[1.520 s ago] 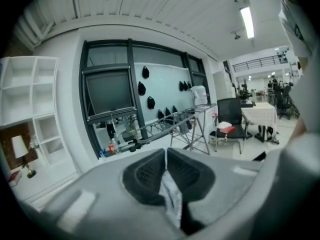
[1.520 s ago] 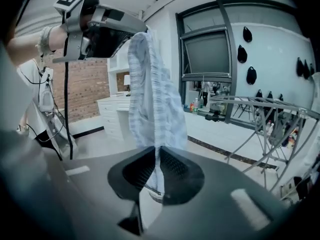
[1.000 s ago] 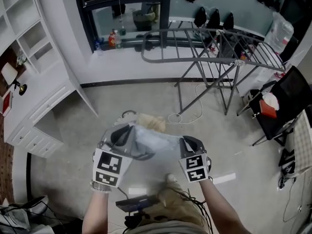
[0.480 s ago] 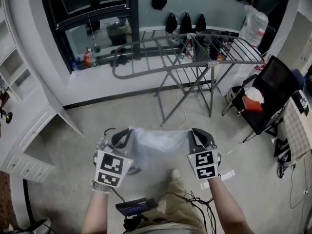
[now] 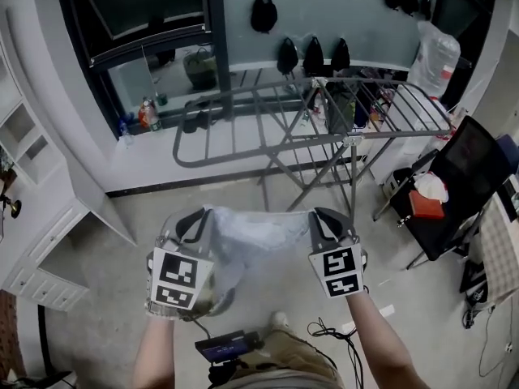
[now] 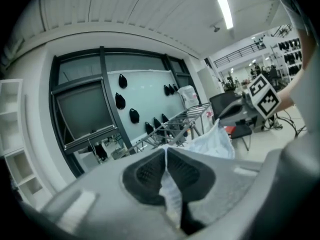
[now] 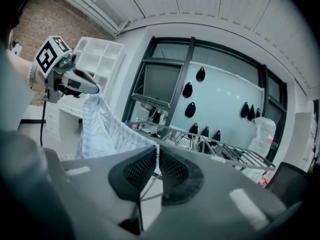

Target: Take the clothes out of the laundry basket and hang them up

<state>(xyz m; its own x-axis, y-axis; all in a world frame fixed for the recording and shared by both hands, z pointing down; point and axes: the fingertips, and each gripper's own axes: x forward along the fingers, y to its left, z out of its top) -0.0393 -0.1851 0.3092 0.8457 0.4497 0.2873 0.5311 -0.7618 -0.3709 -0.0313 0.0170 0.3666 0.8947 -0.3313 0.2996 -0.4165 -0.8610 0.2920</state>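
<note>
Well, one pale garment [image 5: 259, 229] is out, stretched between left claw [image 5: 197, 219] and right claw [image 5: 323, 217], both clamped on its edge. Hanging it on the drying rack [image 5: 365, 120] — not yet done.

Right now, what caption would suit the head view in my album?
A pale garment stretched between left gripper and right gripper, both clamped on it, before a drying rack.

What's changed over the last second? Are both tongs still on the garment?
The person has carried the garment toward the drying rack, which now sits nearer and more central in the head view; the white shelving has slid off toward the left edge. Nothing was picked up or let go. Unchanged: the left tongs and right tongs stay shut on the garment, which is spread between them.
</note>
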